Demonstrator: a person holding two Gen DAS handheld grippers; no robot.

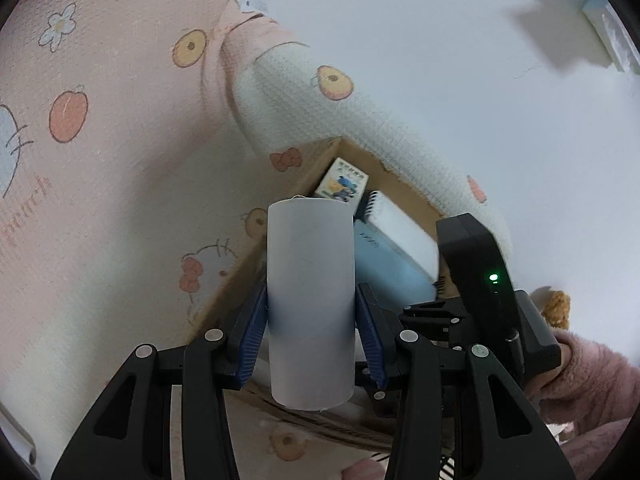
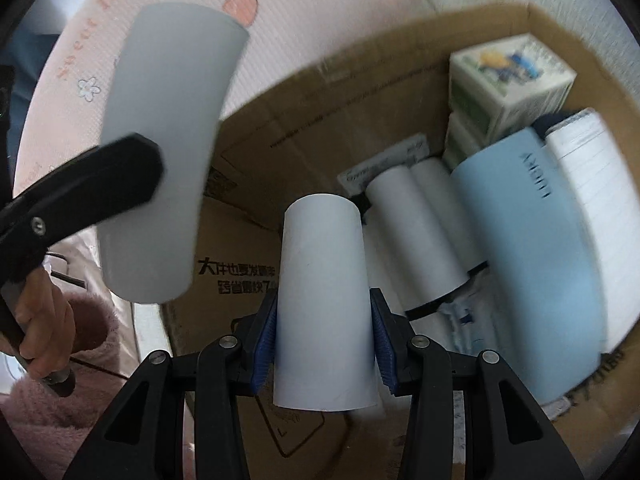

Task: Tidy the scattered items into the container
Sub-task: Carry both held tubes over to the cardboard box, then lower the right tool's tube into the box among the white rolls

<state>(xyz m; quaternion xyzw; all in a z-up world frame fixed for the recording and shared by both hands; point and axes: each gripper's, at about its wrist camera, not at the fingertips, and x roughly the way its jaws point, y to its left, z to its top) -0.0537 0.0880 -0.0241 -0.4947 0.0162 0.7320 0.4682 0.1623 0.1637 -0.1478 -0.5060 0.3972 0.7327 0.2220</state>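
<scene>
Both grippers are gripping white tubes: the right gripper (image 2: 324,320) is carrying its tube (image 2: 325,304) over the box (image 2: 248,176); release looks next, then the left gripper (image 1: 311,320) and left tube (image 1: 311,300).

We see two plain pale grey-white tubes: one (image 1: 311,304) w/ the left gripper (image 1: 311,332), one (image 2: 326,304) w/ the right gripper (image 2: 325,344). Both grippers are black w/ blue ribbed pads (image 1: 254,336). The box (image 2: 280,152) is brown cardboard w/ black printed characters. Inside we see white rolls (image 2: 416,236), a light blue case (image 2: 532,248) w/ dark lettering, and a white carton (image 2: 508,80) w/ a blue, yellow & green cartoon print. The blanket (image 1: 100,160) is pink & cream w/ peaches, bows, flowers & cat faces. The sleeve (image 2: 48,412) is fuzzy pink.
</scene>
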